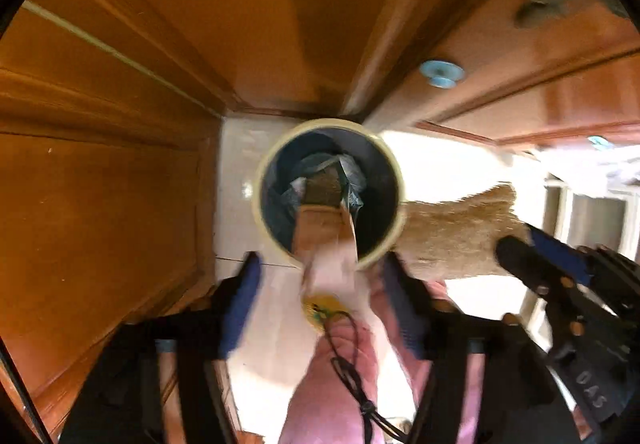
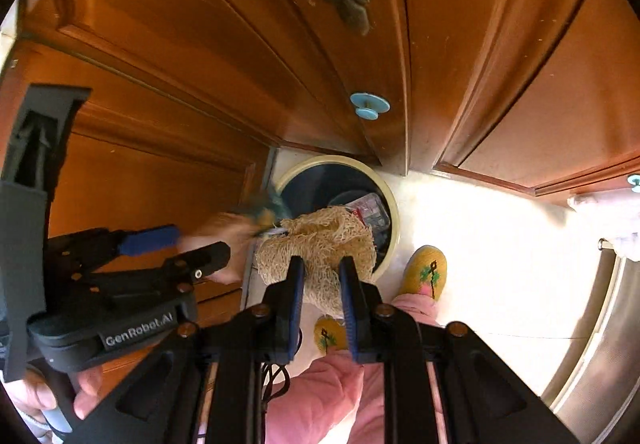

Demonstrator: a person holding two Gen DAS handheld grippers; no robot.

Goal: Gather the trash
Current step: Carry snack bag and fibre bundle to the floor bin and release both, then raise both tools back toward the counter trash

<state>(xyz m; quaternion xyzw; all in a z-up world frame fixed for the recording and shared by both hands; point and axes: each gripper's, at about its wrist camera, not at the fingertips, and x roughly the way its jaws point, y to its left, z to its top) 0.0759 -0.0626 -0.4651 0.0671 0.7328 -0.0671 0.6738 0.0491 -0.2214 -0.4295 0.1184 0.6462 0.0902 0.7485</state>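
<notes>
Bin: round cream-rimmed trash bin [image 1: 328, 196] on the floor [image 2: 480, 244] below both tools, set in the corner of wooden cabinets [image 2: 200, 44].
Right hand-held gripper [image 2: 319, 284]: jaws pinching a tan fibrous loofah-like scrubber [image 2: 320, 240], which hangs ahead of the fingertips over the bin's near rim.
Left hand-held gripper [image 1: 320, 292]: jaws spread; a brown cardboard piece [image 1: 324, 236] lies between and ahead of them, tipped into the bin. Blur makes it uncertain whether contact remains.
Contents: dark liner and crumpled wrappers [image 1: 344, 172].
Step in hand: dropping trash.
Good practice: centre the scrubber over the opening before parting the jaws; the bin looks nearly full, so spill-over is likely.
</notes>
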